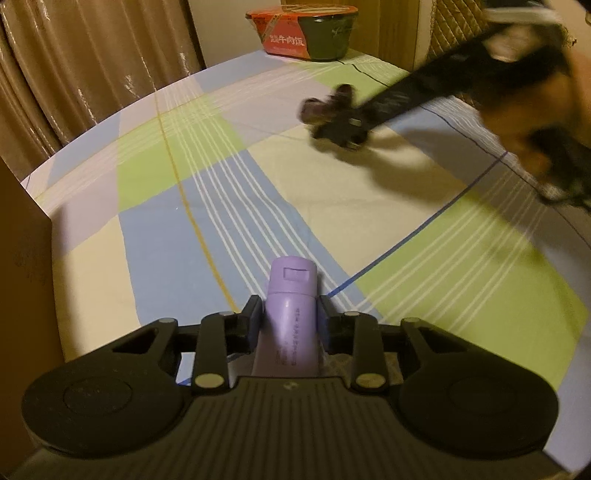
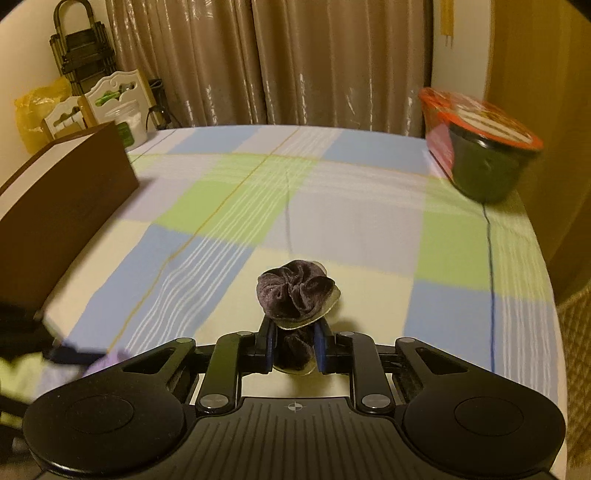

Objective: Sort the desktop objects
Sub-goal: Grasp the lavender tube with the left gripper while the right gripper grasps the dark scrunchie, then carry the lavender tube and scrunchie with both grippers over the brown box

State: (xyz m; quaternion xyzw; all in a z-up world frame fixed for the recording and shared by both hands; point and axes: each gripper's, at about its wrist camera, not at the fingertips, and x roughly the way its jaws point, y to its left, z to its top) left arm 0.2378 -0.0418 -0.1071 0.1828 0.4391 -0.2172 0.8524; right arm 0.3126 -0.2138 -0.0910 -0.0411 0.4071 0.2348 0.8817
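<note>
My left gripper (image 1: 290,308) is shut on a purple tube (image 1: 291,314), cap pointing forward, held above the checked tablecloth (image 1: 221,229). My right gripper (image 2: 295,332) is shut on a dark purple velvet scrunchie (image 2: 295,290) with a gauze trim, held above the cloth. In the left wrist view the right gripper (image 1: 341,122) shows blurred at the upper right with the scrunchie (image 1: 325,103) in its tip. The tube's purple tip (image 2: 107,360) and the left gripper show blurred at the lower left of the right wrist view.
A red and black instant-meal bowl (image 1: 306,31) stands at the far edge of the table; it also shows in the right wrist view (image 2: 484,151). A brown box (image 2: 62,199) stands along the left side. Curtains (image 2: 295,62) hang behind. Clutter and a yellow bag (image 2: 37,110) sit at the back left.
</note>
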